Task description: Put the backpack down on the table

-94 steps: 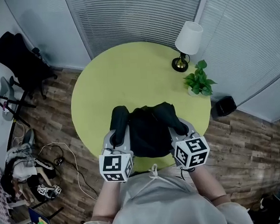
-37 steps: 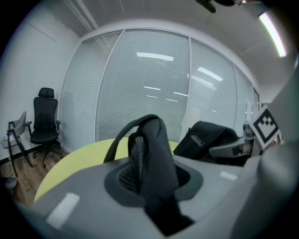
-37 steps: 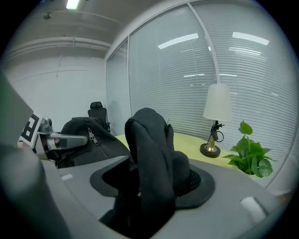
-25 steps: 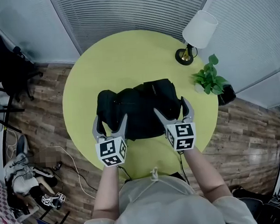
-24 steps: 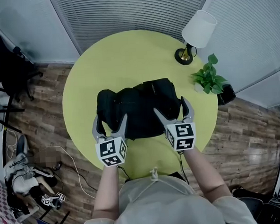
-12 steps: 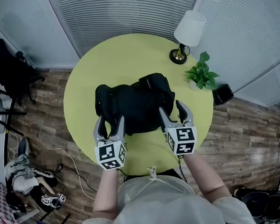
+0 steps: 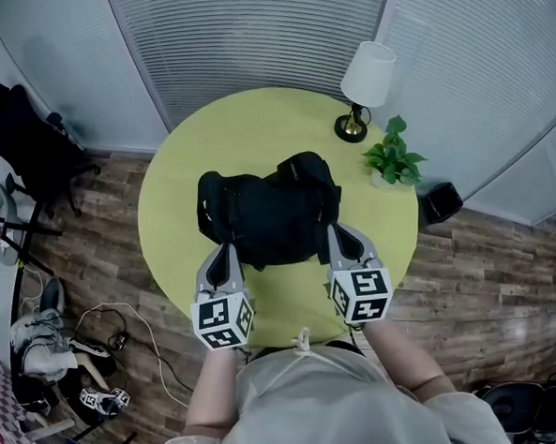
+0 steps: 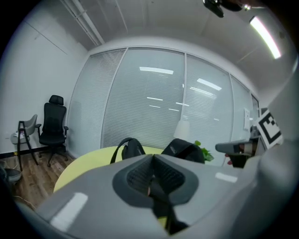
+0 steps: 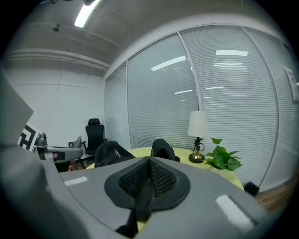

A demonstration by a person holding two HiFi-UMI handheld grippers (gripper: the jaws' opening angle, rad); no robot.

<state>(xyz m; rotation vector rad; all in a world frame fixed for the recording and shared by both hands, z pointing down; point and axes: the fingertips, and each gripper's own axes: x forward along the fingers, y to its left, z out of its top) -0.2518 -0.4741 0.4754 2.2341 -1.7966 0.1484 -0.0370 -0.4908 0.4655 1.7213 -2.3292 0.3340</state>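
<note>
Round yellow-green table (image 7: 253,115) with the backpack (image 7: 270,212) set down and both grippers empty.

Left gripper (image 7: 224,257) and right gripper (image 7: 341,241): each pair of jaws has just closed pad against pad with nothing between, so neither grips a strap. Both point at the bag's near side from the table's near edge. The black backpack lies slumped and unsupported near the table's middle, well apart from the lamp (image 7: 363,80) and plant (image 7: 394,162) at the far right rim. The placing looks complete.

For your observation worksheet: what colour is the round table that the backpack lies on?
The table is yellow-green; the head view shows it best.
</note>
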